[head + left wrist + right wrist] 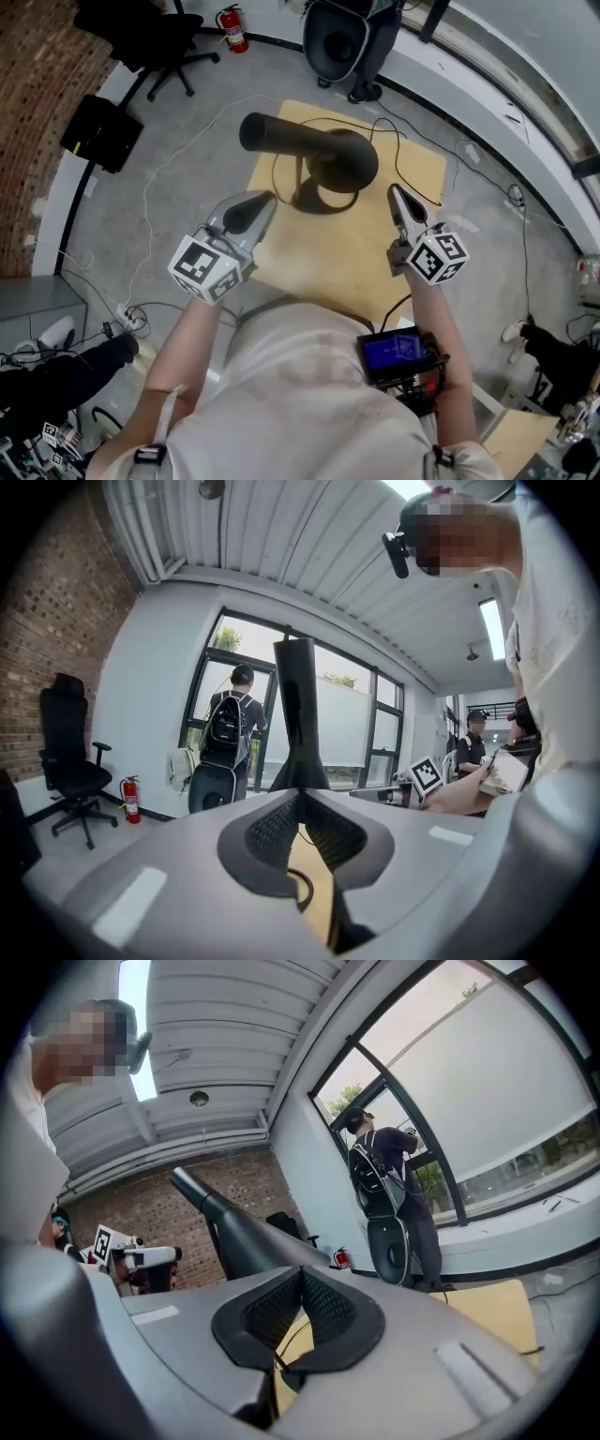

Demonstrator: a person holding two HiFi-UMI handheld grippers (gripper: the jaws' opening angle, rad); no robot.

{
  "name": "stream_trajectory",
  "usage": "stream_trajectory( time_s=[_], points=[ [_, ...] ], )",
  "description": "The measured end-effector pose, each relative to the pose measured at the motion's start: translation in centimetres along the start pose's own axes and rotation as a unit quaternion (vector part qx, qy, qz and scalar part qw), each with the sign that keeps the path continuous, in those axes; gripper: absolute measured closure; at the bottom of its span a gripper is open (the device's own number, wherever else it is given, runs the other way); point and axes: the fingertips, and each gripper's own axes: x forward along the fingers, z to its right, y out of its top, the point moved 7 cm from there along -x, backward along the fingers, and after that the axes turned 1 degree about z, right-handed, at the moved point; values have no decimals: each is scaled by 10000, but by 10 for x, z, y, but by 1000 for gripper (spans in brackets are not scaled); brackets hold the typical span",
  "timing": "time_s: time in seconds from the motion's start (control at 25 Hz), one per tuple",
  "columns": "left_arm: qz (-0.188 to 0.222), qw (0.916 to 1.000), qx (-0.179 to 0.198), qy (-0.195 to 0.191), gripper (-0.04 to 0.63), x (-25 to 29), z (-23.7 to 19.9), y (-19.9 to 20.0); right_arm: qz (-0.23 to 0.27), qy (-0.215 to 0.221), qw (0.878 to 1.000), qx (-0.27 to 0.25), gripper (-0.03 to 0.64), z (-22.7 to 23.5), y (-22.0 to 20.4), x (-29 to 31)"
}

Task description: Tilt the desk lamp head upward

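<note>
Dark flared lamp head (323, 150), pale wooden table (375, 253)

I have a pale wooden table (412, 178) on the grey floor (187, 178), with the left gripper (265, 199) over its left edge and the right gripper (395, 192) over its right half. The desk lamp (309, 145) stands on it just ahead of the grippers, between them. A thin black cable (397, 169) loops across the tabletop ahead of the right gripper.

Left tool (262, 201), right tool (395, 191), both closed
</note>
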Motion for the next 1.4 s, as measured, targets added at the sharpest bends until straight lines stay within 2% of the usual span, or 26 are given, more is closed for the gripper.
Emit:
stream_trajectory(
  time_s=[0.24, 0.44, 0.6, 0.72, 0.84, 0.92, 1.12, 1.4],
  points=[
    [194, 9993, 99, 313, 561, -9, -11, 38, 39, 221, 9995, 201, 602, 17, 0, 8],
    [183, 9995, 211, 136, 532, -12, -9, 71, 114, 502, 9979, 387, 586, 27, 6, 16],
    [41, 9991, 412, -58, 446, -6, -5, 98, 176, 682, 9957, 602, 555, 31, 11, 22],
    [7, 9981, 593, -139, 386, -1, -2, 117, 199, 892, 9912, 956, 484, 33, 15, 26],
    [-65, 9940, 1043, -325, 303, 7, 5, 133, 178, 1091, 9857, 1273, 419, 34, 17, 30],
    [-90, 9909, 1287, -379, 290, 8, 6, 142, 159, 1165, 9829, 1418, 400, 31, 17, 33],
    [-122, 9884, 1456, -408, 290, 10, 0, 165, 191, 1252, 9780, 1661, 374, 26, 13, 42],
    [-557, 9815, 1692, -700, 310, 15, -13, 177, 128, 1243, 9718, 1998, 323, 23, 7, 61]
  ],
)
